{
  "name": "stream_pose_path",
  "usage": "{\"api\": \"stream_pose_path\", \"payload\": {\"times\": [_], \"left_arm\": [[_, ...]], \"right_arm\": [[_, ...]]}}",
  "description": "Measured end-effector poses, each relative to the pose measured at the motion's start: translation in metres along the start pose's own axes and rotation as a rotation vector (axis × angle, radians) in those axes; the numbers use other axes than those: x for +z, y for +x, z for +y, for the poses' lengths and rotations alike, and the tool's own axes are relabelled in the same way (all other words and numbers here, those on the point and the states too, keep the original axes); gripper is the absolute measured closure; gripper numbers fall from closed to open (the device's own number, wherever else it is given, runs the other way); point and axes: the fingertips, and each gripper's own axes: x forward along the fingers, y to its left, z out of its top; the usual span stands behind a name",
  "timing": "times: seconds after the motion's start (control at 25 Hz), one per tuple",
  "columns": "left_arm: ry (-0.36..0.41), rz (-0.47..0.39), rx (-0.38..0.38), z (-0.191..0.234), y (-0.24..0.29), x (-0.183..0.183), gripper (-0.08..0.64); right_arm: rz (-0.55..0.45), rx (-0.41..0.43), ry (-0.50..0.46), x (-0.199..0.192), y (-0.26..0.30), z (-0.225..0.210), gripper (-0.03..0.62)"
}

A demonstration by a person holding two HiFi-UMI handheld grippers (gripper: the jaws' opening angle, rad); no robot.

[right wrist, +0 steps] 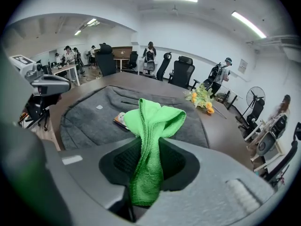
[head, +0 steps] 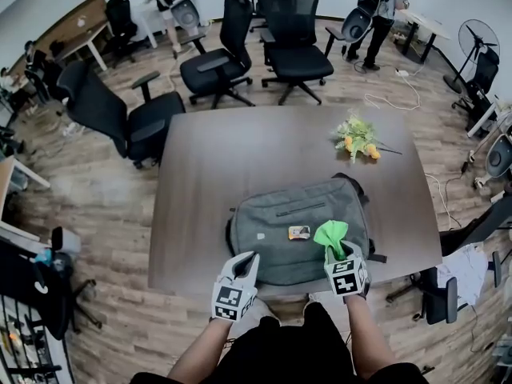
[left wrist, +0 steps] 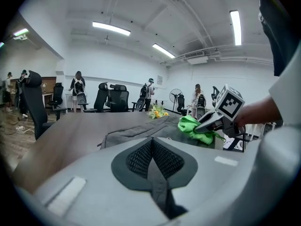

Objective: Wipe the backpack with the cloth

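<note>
A black chair (head: 120, 114) stands off the counter's (head: 240, 150) far left corner. At the near edge, the left tongs (head: 250, 260) point at the backpack's near left corner. In the left gripper view these tongs (left wrist: 153, 145) are pressed together with nothing between them, and I cannot tell whether their tip touches the fabric.

The grey backpack (head: 280, 222) lies flat on the near half of the counter, its long side running left to right. A small label (head: 299, 232) sits on its upper face, right of the middle.

Just right of the label, the right tongs (head: 336, 252) hang over the backpack's near right part. In the right gripper view they (right wrist: 149, 149) are pinching the green cloth (right wrist: 150, 126), which runs down between the jaws and stands out past their tips in a folded bunch above the backpack (right wrist: 89, 112). From the head view the cloth (head: 332, 234) shows as a bright tuft over the grey fabric.

Farther back and to the right, well apart from the backpack, a bunch of yellow flowers (head: 358, 140) lies on the counter.
</note>
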Motion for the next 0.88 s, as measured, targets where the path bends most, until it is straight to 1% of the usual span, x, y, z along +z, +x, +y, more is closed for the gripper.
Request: {"api": "stream_pose_path", "payload": {"times": [0.08, 0.24, 0.36, 0.44, 0.56, 0.68, 0.8, 0.88], "left_arm": [[0.003, 0.001, -0.011, -0.005, 0.008, 0.002, 0.541], [0.010, -0.002, -0.024, -0.015, 0.021, 0.008, 0.541], [0.010, -0.003, -0.025, -0.020, 0.028, 0.013, 0.541], [0.007, -0.010, -0.022, -0.021, 0.032, 0.017, 0.541], [0.003, -0.019, -0.008, -0.020, 0.037, 0.022, 0.541], [-0.008, -0.034, 0.029, -0.015, 0.040, 0.032, 0.541], [-0.014, -0.072, 0.059, -0.010, 0.038, 0.049, 0.541], [-0.011, -0.108, 0.080, -0.006, 0.034, 0.064, 0.541]], "right_arm": [[-0.009, -0.020, 0.026, -0.004, -0.004, -0.016, 0.486], [0.014, -0.045, 0.063, -0.015, -0.007, -0.040, 0.486], [0.009, -0.043, 0.098, -0.019, -0.006, -0.051, 0.486], [-0.003, -0.027, 0.107, -0.017, -0.007, -0.052, 0.486], [-0.048, -0.008, 0.116, -0.006, -0.009, -0.056, 0.486], [-0.107, -0.011, 0.110, 0.011, -0.013, -0.065, 0.486], [-0.162, -0.012, 0.116, 0.028, -0.016, -0.074, 0.486], [-0.225, -0.020, 0.126, 0.044, -0.022, -0.080, 0.486]]}}
